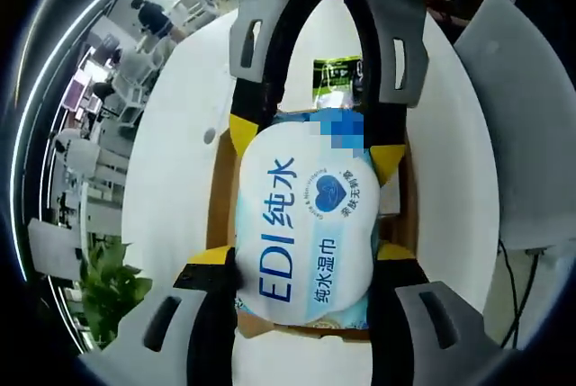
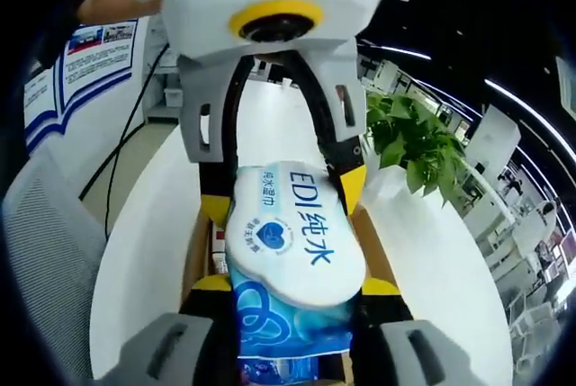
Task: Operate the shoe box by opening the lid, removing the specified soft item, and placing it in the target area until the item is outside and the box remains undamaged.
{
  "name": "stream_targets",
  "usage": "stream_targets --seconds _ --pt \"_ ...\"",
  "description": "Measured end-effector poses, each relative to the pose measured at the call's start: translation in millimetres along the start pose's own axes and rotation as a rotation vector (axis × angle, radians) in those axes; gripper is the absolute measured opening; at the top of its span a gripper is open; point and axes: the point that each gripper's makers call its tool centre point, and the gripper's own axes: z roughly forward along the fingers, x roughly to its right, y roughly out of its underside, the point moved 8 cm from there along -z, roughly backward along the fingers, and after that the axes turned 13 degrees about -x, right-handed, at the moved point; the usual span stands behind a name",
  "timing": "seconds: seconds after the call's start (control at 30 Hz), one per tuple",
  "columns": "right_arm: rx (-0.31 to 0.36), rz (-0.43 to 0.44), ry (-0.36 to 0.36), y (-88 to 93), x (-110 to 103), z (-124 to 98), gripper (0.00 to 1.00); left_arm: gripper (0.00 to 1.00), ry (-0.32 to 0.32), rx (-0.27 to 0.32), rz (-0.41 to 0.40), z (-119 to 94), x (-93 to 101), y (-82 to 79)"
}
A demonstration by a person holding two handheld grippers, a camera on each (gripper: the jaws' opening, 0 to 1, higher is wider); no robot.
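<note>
A soft white-and-blue pack of wet wipes hangs over an open brown cardboard shoe box. My left gripper comes up from the bottom of the left gripper view, its yellow-tipped jaws pressed on the near end of the pack. My right gripper reaches in from the top and pinches the far end. In the right gripper view my right gripper clamps the lower end of the pack, and my left gripper holds the upper end. The pack hides most of the box's inside.
The box rests on a white round table. A green packet lies beyond the box. A potted plant stands at the table's edge, with a grey chair on the other side. A person stands far off among desks.
</note>
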Motion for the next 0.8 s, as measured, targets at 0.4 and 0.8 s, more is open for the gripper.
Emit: stream_targets --seconds 0.4,0.8 --pt "-0.017 0.026 0.013 39.2 2.6 -25.6 0.44 0.57 0.015 0.020 0.026 5.7 5.7 -46.5" --pt "-0.044 0.061 0.037 84.8 7.3 -57.3 0.44 0.57 0.023 0.051 0.067 11.3 10.5 -101.2"
